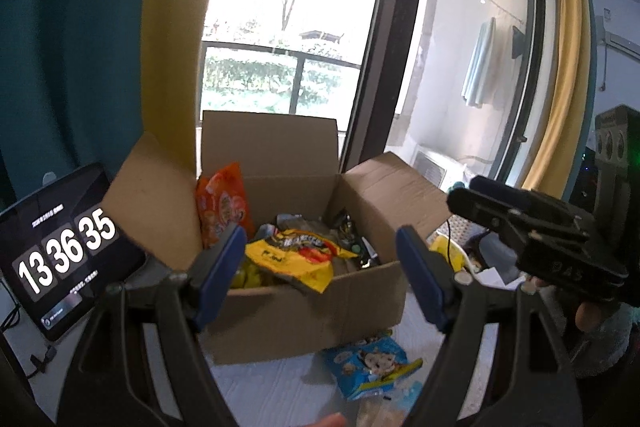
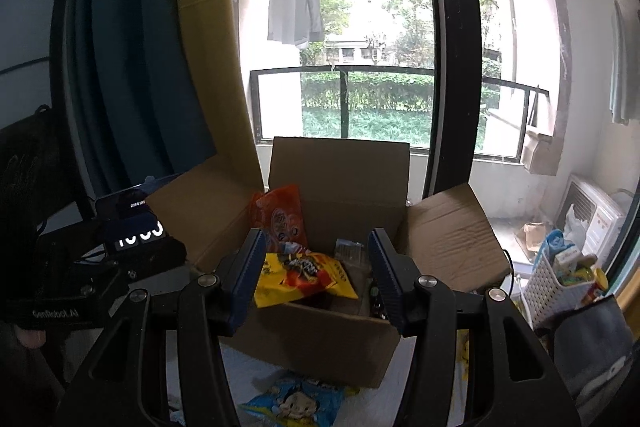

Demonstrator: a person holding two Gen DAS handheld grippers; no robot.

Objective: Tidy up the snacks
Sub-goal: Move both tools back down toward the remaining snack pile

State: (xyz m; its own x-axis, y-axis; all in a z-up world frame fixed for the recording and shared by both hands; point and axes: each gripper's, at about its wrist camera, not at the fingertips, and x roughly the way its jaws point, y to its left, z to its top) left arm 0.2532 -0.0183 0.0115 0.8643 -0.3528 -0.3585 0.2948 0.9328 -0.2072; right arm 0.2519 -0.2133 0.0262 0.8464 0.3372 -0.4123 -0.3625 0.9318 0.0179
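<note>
An open cardboard box [image 1: 304, 315] [image 2: 320, 331] stands on the white table with its flaps up. Inside, an orange snack bag [image 1: 224, 207] [image 2: 280, 219] leans at the left and a yellow snack bag [image 1: 296, 255] [image 2: 304, 275] lies on top, hanging over the front wall. A blue cartoon snack bag [image 1: 372, 363] [image 2: 292, 403] lies on the table in front of the box. My left gripper [image 1: 322, 271] is open and empty, in front of the box. My right gripper [image 2: 316, 275] is open and empty, also facing the box; it shows in the left wrist view [image 1: 532, 227] at the right.
A tablet showing a clock [image 1: 60, 259] stands left of the box. A white basket [image 2: 560, 279] with packets sits at the right. A large window and curtains stand behind the box. More small packets [image 1: 392, 407] lie near the table's front.
</note>
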